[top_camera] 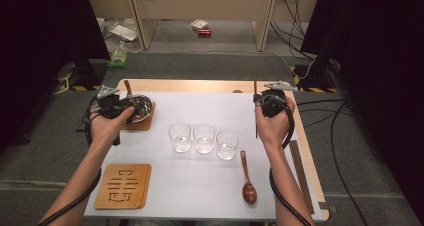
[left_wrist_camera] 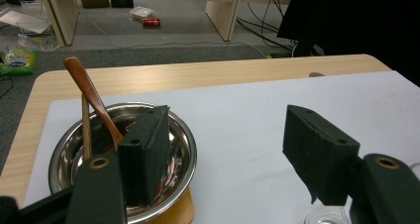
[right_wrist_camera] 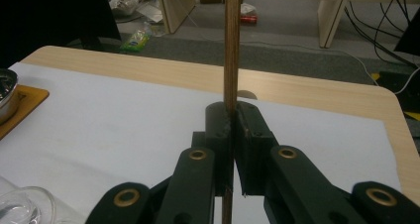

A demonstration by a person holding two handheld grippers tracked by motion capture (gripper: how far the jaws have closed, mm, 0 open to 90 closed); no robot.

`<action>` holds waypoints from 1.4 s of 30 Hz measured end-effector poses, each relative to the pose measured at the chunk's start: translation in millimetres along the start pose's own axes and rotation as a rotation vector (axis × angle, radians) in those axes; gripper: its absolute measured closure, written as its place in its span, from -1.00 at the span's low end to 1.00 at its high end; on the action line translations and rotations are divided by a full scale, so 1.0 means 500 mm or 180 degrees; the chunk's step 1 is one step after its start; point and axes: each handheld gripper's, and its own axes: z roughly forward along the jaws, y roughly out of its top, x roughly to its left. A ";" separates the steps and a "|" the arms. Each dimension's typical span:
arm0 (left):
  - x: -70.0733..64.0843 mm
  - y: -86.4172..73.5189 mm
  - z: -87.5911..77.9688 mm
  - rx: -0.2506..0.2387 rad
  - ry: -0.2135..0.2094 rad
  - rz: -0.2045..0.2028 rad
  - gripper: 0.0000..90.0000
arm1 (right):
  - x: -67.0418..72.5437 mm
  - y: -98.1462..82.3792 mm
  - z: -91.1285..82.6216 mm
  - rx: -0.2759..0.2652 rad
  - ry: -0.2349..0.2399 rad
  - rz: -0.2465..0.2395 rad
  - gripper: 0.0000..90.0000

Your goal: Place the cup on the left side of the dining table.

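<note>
A steel bowl [top_camera: 144,107] sits on a wooden coaster [top_camera: 145,123] at the left rear. It holds a brown wooden spoon [left_wrist_camera: 91,95] and one chopstick [left_wrist_camera: 86,127]. My left gripper [left_wrist_camera: 225,120] is open; its left jaw hangs over the bowl's inside and its right jaw over the white mat, so they straddle the rim. In the high view the left gripper [top_camera: 125,108] is right by the bowl. My right gripper [right_wrist_camera: 232,112] is shut on a second chopstick [right_wrist_camera: 231,45] held upright, and this right gripper [top_camera: 260,100] is above the mat's right rear.
Three clear glasses [top_camera: 204,138] stand in a row mid-table. A wooden spoon [top_camera: 247,178] lies at the front right, more chopsticks [top_camera: 299,168] along the right edge, and a carved wooden trivet [top_camera: 123,186] at the front left. The white mat [top_camera: 200,106] covers the table.
</note>
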 end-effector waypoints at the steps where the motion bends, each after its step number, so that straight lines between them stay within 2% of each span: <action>1: -0.001 0.001 0.001 -0.0004 0.0007 0.0002 -0.24 | 0.001 0.001 0.002 -0.0012 0.0009 -0.0005 0.90; 25: -0.034 0.033 0.020 -0.0116 -0.0077 0.0059 -0.24 | 0.040 0.028 0.026 -0.0224 0.0159 -0.0066 0.90; 42: -0.070 0.054 0.032 -0.0192 -0.0236 0.0070 -0.23 | 0.083 0.044 0.043 -0.0301 0.0328 -0.0137 0.90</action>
